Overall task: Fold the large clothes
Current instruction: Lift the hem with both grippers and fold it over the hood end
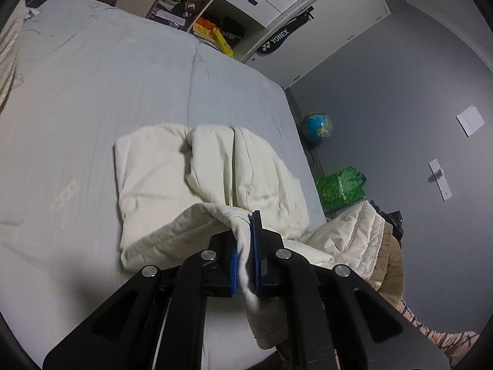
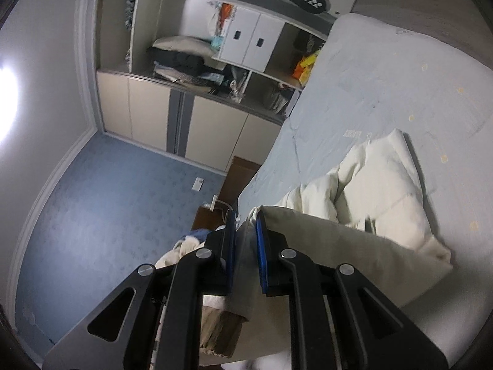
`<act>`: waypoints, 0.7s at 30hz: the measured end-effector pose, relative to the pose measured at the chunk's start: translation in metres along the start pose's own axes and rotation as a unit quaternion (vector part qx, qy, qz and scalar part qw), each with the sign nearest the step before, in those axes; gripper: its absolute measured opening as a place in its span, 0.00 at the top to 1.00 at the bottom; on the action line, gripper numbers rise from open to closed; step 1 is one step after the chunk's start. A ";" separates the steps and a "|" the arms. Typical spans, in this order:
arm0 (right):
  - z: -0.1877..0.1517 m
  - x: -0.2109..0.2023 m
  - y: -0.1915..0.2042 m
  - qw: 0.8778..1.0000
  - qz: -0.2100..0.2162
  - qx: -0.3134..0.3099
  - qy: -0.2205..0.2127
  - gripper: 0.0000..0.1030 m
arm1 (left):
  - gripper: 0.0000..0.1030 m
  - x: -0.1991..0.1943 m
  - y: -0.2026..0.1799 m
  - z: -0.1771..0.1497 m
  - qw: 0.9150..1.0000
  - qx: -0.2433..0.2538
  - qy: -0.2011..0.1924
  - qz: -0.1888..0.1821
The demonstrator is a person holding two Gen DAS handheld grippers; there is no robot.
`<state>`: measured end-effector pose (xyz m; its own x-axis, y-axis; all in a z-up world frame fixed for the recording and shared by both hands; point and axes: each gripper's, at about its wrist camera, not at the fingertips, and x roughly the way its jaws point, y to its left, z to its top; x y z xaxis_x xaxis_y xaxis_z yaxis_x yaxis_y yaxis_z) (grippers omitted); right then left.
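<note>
A cream quilted garment (image 1: 200, 182) lies partly folded on the pale blue bed (image 1: 92, 108). My left gripper (image 1: 245, 231) is shut on an edge of the garment, held just above the bed's near edge. Part of the garment (image 1: 354, 240) hangs off the bed's right side. In the right wrist view the same garment (image 2: 369, 191) lies bunched on the bed (image 2: 400, 86). My right gripper (image 2: 246, 228) is shut on a fold of it at the bed's edge, and cloth hangs down between the fingers.
An open wardrobe (image 2: 191, 61) with stacked clothes stands past the bed. A globe (image 1: 317, 125) and a green bag (image 1: 340, 188) sit by the grey wall. A wooden bedside table (image 2: 222, 203) stands on the blue carpet (image 2: 107, 200).
</note>
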<state>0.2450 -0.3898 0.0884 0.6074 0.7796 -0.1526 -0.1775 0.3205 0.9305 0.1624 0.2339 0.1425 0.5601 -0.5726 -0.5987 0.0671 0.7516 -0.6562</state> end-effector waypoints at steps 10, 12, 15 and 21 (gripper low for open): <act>0.058 0.064 -0.048 0.997 -0.050 0.055 -0.019 0.90 | 0.93 0.052 0.036 0.074 0.999 -0.044 -0.001 0.012; 0.065 0.076 -0.061 0.995 -0.064 0.069 -0.022 0.90 | 0.93 0.068 0.049 0.085 0.998 -0.063 0.002 0.016; 0.076 0.096 -0.088 0.991 -0.089 0.094 -0.025 0.90 | 0.93 0.088 0.070 0.100 0.996 -0.089 0.004 0.017; 0.083 0.130 -0.135 0.982 -0.139 0.124 -0.021 0.90 | 0.87 0.136 0.116 0.110 0.988 -0.146 0.026 0.039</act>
<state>0.4120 -0.3763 -0.0294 0.6376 0.6566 -0.4029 0.1895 0.3732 0.9082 0.3371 0.2793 0.0353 0.5103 -0.5387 -0.6704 -0.2195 0.6721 -0.7072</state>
